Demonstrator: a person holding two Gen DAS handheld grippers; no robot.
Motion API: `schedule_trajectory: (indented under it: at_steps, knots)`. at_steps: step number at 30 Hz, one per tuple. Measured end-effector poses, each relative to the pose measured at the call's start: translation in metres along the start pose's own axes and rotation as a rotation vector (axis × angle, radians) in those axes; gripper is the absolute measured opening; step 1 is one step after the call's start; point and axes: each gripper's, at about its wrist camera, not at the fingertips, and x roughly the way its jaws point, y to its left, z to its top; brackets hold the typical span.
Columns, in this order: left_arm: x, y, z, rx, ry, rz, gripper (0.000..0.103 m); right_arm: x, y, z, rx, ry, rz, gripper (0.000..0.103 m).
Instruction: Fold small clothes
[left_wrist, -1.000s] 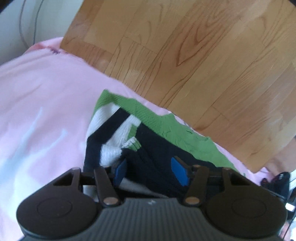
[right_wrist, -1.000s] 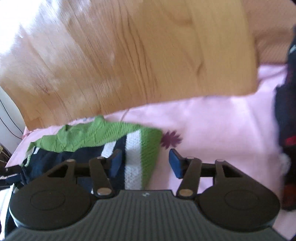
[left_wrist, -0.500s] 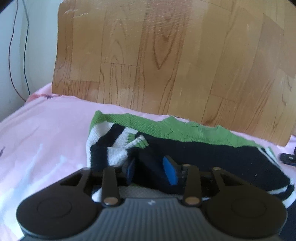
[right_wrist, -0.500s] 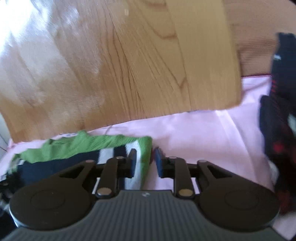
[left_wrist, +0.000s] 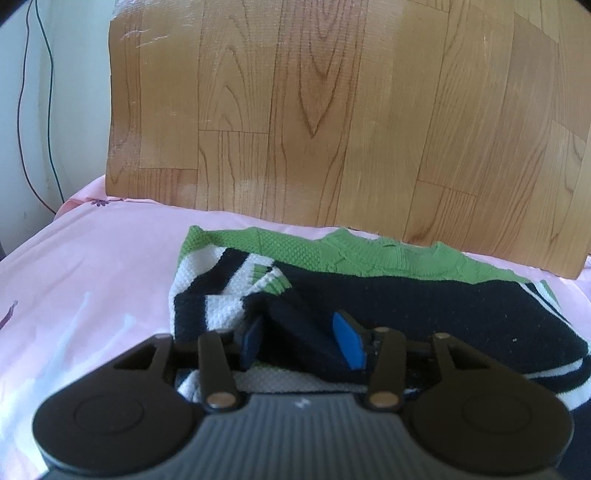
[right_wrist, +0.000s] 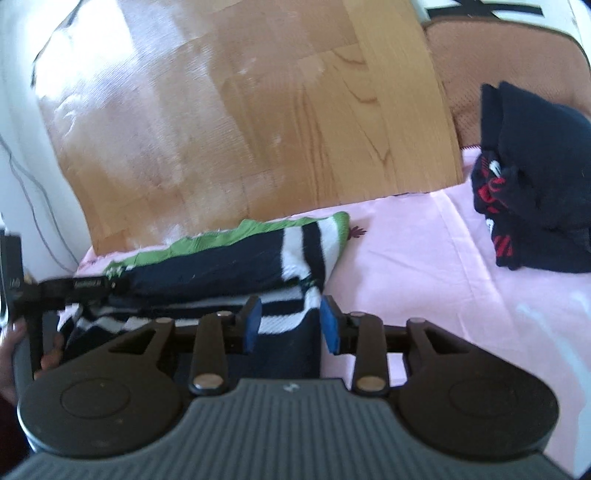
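Observation:
A small knit sweater (left_wrist: 388, 291), green, white and navy striped, lies folded on a pink bedsheet (left_wrist: 92, 266). My left gripper (left_wrist: 299, 339) has its blue pads around a navy fold at the sweater's near left edge. In the right wrist view the sweater (right_wrist: 229, 266) lies across the left, and my right gripper (right_wrist: 290, 325) has its pads around the striped near right corner. The left gripper tool (right_wrist: 55, 291) shows at the far left there.
A wooden board (left_wrist: 332, 122) stands upright behind the sweater. A pile of dark navy and red clothes (right_wrist: 532, 214) sits on the sheet at the right. Cables (left_wrist: 33, 110) hang on the wall at left.
Both grippers have closed in on the sweater's near edge from wider open. The views have swung level, and the sweater's near layer is now lifted and bunched between the pads.

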Motion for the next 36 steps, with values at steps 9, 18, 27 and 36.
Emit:
schedule_trajectory:
  at_steps: [9,18,27,36]
  knots:
    - [0.001,-0.004,0.000,0.016,0.007,0.007,0.048,0.023,0.001,-0.005,0.039,0.087,-0.030,0.047]
    - [0.001,-0.004,0.000,0.022,0.010,0.006,0.048,0.029,0.007,-0.006,0.016,0.093,-0.023,0.048]
    - [0.002,-0.005,-0.001,0.024,0.012,0.005,0.052,0.035,0.018,-0.006,-0.058,0.107,-0.074,0.048]
    - [0.002,-0.005,-0.001,0.022,0.012,0.004,0.053,0.045,0.032,-0.004,-0.153,0.130,-0.204,0.061]
